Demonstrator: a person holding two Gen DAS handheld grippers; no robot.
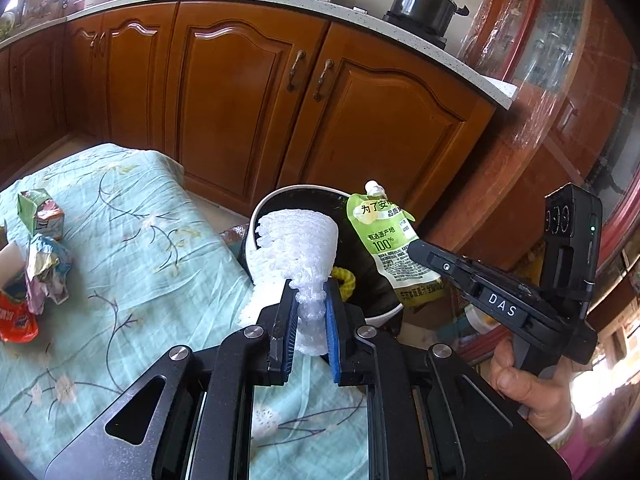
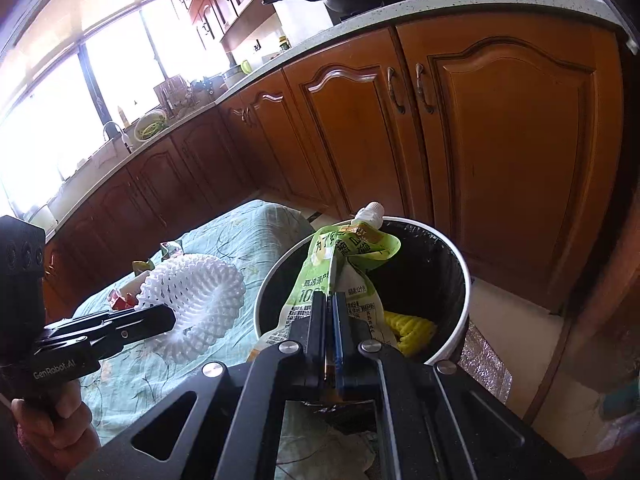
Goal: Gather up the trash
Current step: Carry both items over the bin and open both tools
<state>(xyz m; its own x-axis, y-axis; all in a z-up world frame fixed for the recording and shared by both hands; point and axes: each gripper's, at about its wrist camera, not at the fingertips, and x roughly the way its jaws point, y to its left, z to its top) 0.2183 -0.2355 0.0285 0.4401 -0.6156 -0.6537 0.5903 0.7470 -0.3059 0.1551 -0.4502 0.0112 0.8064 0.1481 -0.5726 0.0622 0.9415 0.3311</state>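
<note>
My left gripper [image 1: 311, 294] is shut on a white foam fruit net [image 1: 298, 240] and holds it at the near rim of the white trash bin [image 1: 276, 200], which has a black liner. My right gripper [image 2: 330, 298] is shut on a green spouted drink pouch [image 2: 340, 264] and holds it over the bin [image 2: 464, 276]. The pouch also shows in the left wrist view [image 1: 390, 240], and the net in the right wrist view [image 2: 196, 292]. A yellow foam net [image 2: 412, 330] lies inside the bin.
A table with a teal floral cloth [image 1: 132, 240] carries more trash at its left: a green carton [image 1: 40, 214], crumpled wrappers [image 1: 46, 272] and an orange packet [image 1: 16, 320]. Brown kitchen cabinets [image 1: 240, 92] stand behind the bin. A glass cabinet [image 1: 560, 80] is at the right.
</note>
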